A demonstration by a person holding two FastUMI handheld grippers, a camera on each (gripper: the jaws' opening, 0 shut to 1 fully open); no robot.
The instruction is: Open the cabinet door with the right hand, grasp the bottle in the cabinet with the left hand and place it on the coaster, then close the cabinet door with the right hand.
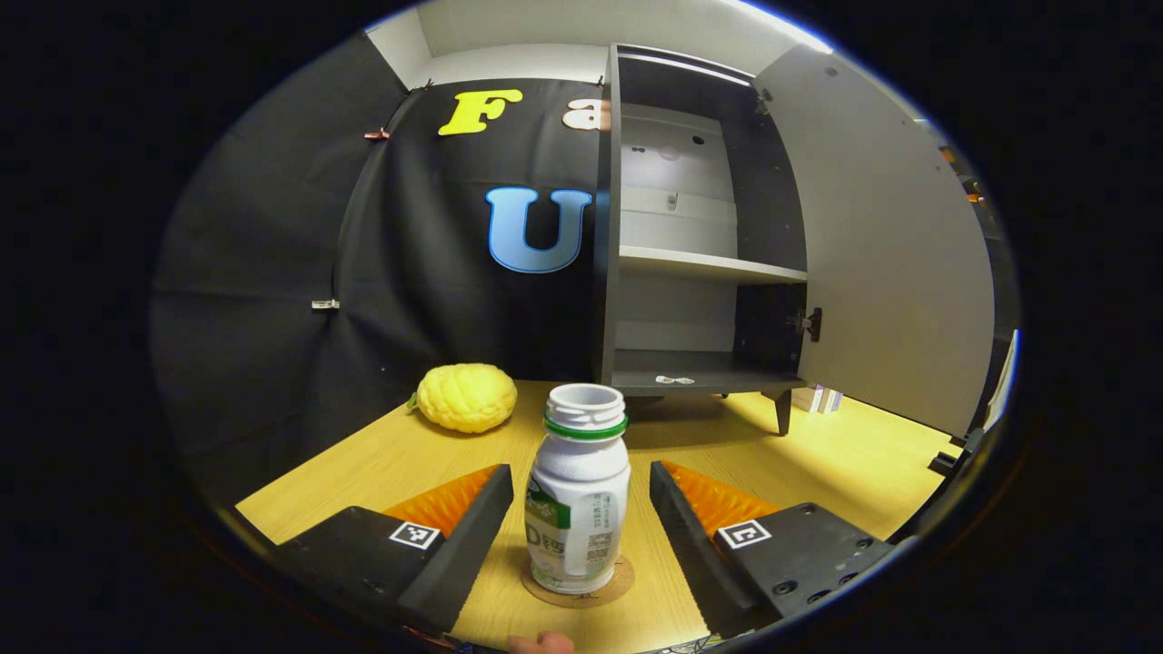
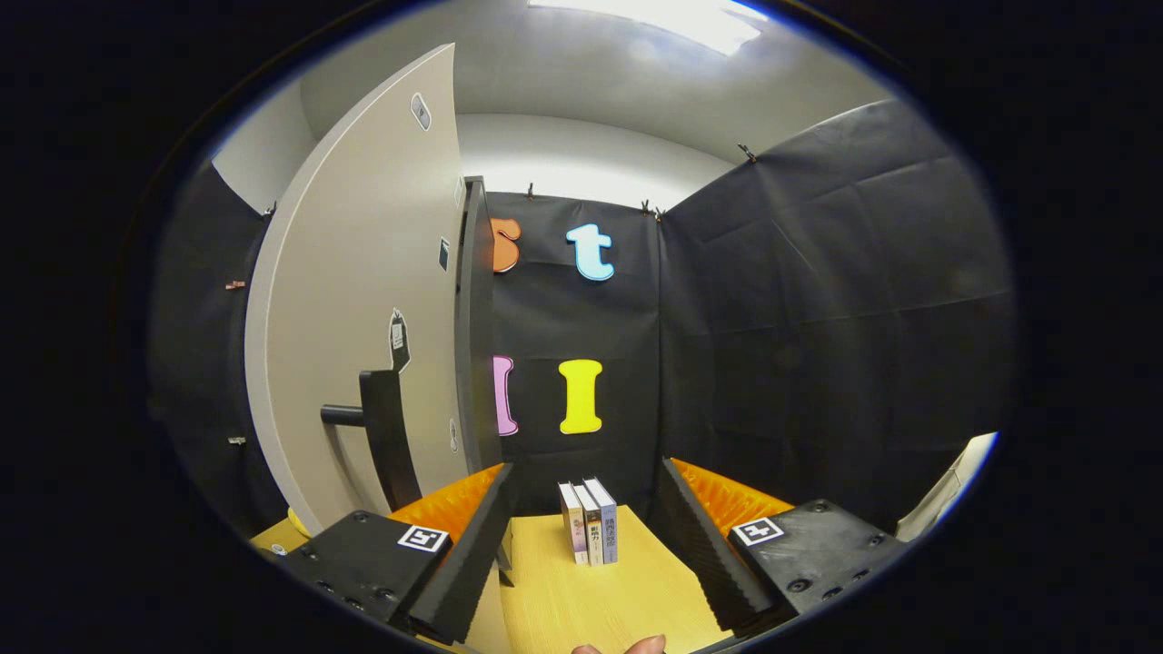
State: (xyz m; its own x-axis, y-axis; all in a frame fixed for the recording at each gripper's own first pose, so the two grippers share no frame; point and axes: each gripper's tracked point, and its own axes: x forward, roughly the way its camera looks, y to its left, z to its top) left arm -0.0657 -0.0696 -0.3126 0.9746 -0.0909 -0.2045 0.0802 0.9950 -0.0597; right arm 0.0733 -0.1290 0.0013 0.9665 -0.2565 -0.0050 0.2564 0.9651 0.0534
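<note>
The bottle (image 1: 579,495) stood upright on the coaster (image 1: 579,584) on the counter (image 1: 845,454), so the placing looked done. The left tongs (image 1: 579,509) were spread apart, one finger on each side of the bottle, neither touching it. The cabinet (image 1: 700,245) stood open, its shelves bare. The right tongs (image 2: 581,536) were also apart, gripping nothing, just beside the door (image 2: 363,300), whose handle (image 2: 386,436) lay to their left. Closing remained: it called for the right tongs to push the door shut.
</note>
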